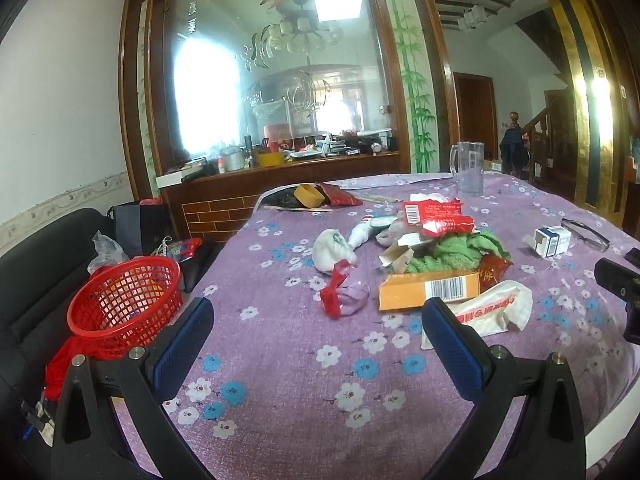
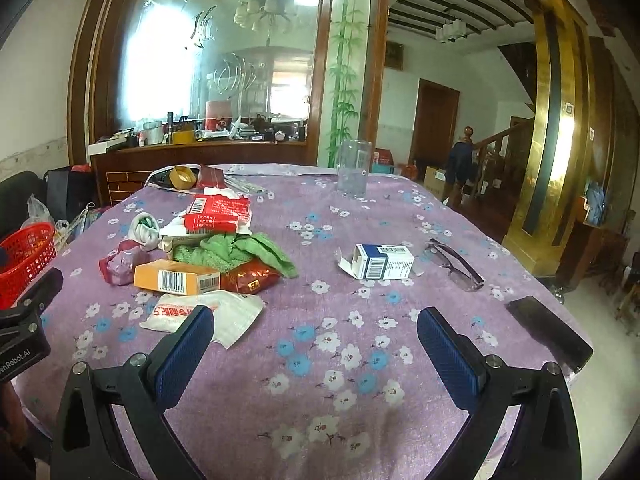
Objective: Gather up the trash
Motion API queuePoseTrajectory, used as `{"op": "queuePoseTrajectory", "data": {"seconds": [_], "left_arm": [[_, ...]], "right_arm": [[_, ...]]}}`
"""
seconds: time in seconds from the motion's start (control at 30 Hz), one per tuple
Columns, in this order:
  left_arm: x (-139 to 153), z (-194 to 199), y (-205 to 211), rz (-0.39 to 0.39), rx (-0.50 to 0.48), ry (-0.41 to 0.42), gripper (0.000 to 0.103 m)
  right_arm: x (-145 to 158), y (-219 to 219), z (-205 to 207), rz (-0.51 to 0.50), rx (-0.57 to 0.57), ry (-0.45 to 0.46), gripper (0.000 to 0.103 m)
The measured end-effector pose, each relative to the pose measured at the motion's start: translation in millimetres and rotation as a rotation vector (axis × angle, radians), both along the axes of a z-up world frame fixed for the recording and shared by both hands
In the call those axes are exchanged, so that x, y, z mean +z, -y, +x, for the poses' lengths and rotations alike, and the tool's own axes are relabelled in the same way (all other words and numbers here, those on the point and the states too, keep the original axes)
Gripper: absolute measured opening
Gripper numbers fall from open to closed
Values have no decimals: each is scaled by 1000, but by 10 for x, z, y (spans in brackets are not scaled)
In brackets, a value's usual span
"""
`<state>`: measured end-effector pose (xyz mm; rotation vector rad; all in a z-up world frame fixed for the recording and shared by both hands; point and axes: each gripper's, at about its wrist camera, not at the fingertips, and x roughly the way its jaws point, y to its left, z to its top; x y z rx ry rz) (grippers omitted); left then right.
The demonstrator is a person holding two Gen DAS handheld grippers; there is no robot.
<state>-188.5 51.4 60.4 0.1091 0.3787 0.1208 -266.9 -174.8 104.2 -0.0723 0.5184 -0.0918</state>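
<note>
Both tongs, left gripper [image 1: 318, 322] and right gripper [image 2: 316, 330], are hovering wide and empty; trash pile [image 2: 216, 248] at centre-left is overlapping, risking snagging the green cloth [image 2: 240, 254].

The green cloth [image 1: 452, 254] lies half buried under cartons and wrappers. The red basket [image 2: 24, 260] is cut by the right wrist view's left edge. Print on the white bag [image 1: 494, 308] is too small to read, perhaps Chinese characters.
</note>
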Motion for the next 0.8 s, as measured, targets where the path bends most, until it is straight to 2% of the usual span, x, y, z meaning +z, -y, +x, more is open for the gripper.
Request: {"op": "queuePoseTrajectory", "data": {"seconds": [0.8], "left_arm": [[-6, 14, -142, -24, 26, -29, 103]], "right_arm": [[-44, -180, 68, -17, 33, -43, 103]]}}
